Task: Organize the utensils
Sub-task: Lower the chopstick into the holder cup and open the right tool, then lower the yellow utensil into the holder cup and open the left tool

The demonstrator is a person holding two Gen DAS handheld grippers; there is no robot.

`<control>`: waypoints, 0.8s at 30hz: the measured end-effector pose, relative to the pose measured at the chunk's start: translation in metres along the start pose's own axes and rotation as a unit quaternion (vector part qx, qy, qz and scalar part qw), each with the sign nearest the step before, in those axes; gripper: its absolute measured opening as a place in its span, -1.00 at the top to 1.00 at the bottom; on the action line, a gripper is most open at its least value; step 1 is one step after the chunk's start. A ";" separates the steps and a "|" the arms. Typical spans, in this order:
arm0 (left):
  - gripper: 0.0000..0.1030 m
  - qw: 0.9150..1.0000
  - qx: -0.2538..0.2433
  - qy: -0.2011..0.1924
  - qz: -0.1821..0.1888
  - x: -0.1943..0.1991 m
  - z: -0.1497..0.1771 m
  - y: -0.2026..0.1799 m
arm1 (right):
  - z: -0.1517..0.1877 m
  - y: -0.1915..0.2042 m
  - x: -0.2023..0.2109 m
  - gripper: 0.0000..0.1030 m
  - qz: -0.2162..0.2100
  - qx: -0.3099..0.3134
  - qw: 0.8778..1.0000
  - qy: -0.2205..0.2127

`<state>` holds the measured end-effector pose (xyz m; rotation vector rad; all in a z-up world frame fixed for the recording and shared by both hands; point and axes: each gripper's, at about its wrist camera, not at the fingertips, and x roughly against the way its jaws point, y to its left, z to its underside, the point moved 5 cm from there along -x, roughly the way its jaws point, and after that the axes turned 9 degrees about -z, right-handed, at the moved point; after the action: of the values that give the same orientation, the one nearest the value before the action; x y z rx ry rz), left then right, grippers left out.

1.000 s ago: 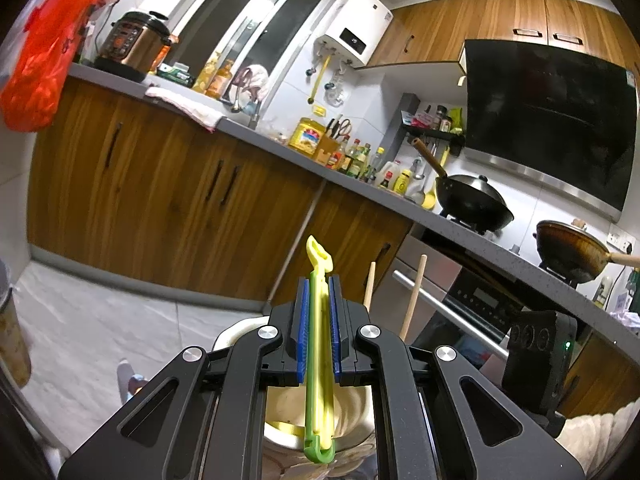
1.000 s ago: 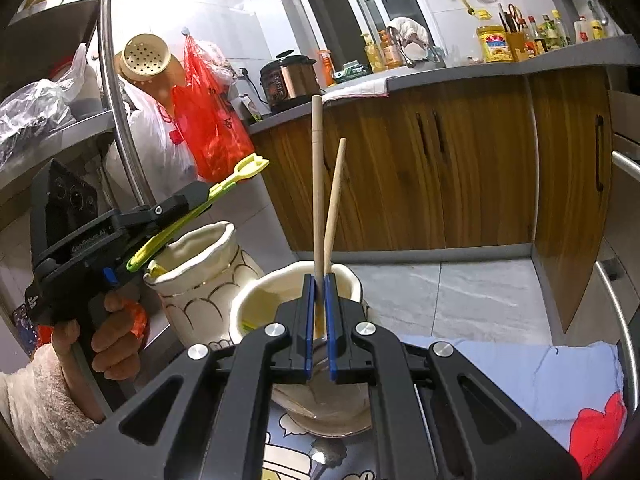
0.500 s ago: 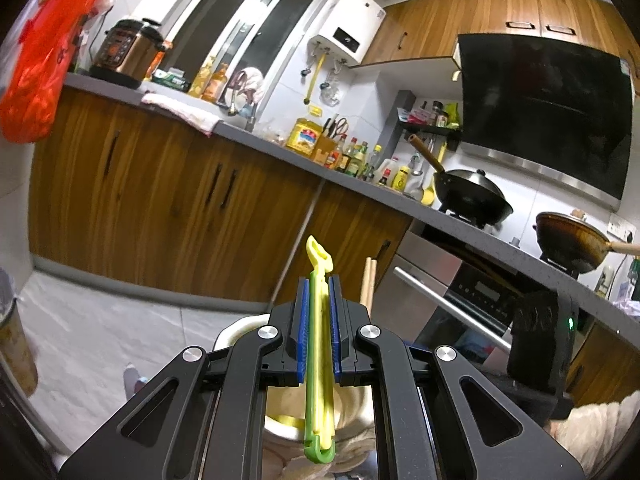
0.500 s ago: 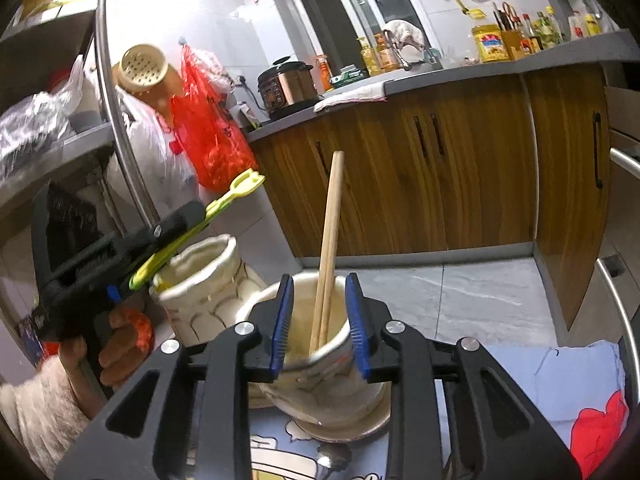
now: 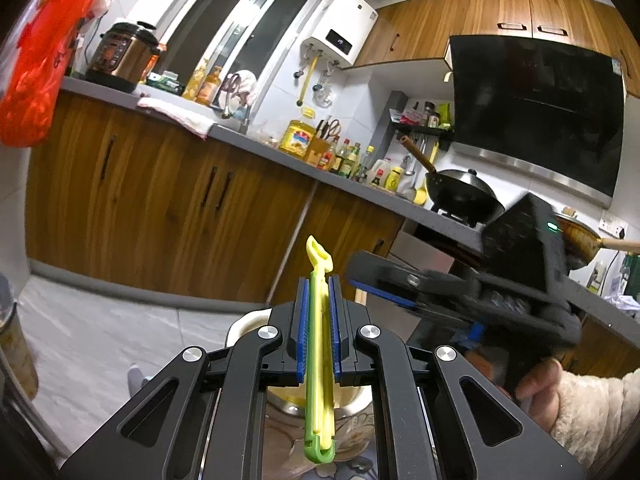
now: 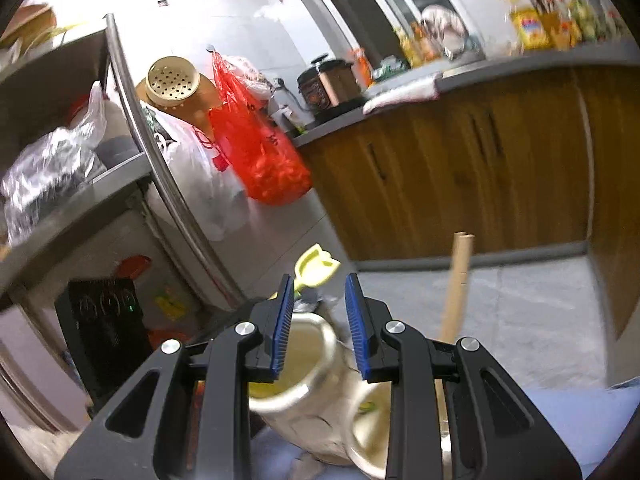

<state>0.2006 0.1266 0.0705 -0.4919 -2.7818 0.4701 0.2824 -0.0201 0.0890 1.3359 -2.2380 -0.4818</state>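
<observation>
My left gripper [image 5: 319, 312] is shut on a yellow-green plastic utensil [image 5: 319, 364], held upright above a cream ceramic jar [image 5: 248, 326]. My right gripper [image 6: 318, 322] is open and empty, raised above the cream jar [image 6: 298, 372]; it shows at the right of the left wrist view [image 5: 404, 292]. The wooden chopsticks [image 6: 456, 292] stand in a second cream jar [image 6: 370, 412] to the right of my right gripper. The tip of the yellow-green utensil [image 6: 316, 266] shows behind my right fingers.
Both jars stand on a patterned blue cloth [image 6: 580, 420]. A metal shelf rack [image 6: 120, 132] with bags and a red bag [image 6: 260, 156] stands to the left. Wooden cabinets [image 5: 168, 196] and a stove with a wok [image 5: 460, 196] lie beyond.
My right gripper opened, let go of the chopsticks in the jar, then rose and swung left toward the other jar. My left gripper kept hold of the utensil and barely moved.
</observation>
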 end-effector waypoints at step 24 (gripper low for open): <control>0.23 0.999 -0.021 0.031 -0.006 -0.001 0.001 -0.013 | -0.025 -0.012 0.036 0.84 -0.012 -0.056 0.996 -0.071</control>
<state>0.1975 0.1139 0.0741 -0.4906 -2.7393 0.3871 0.2907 -0.0586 0.1118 1.3084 -2.2738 -0.7201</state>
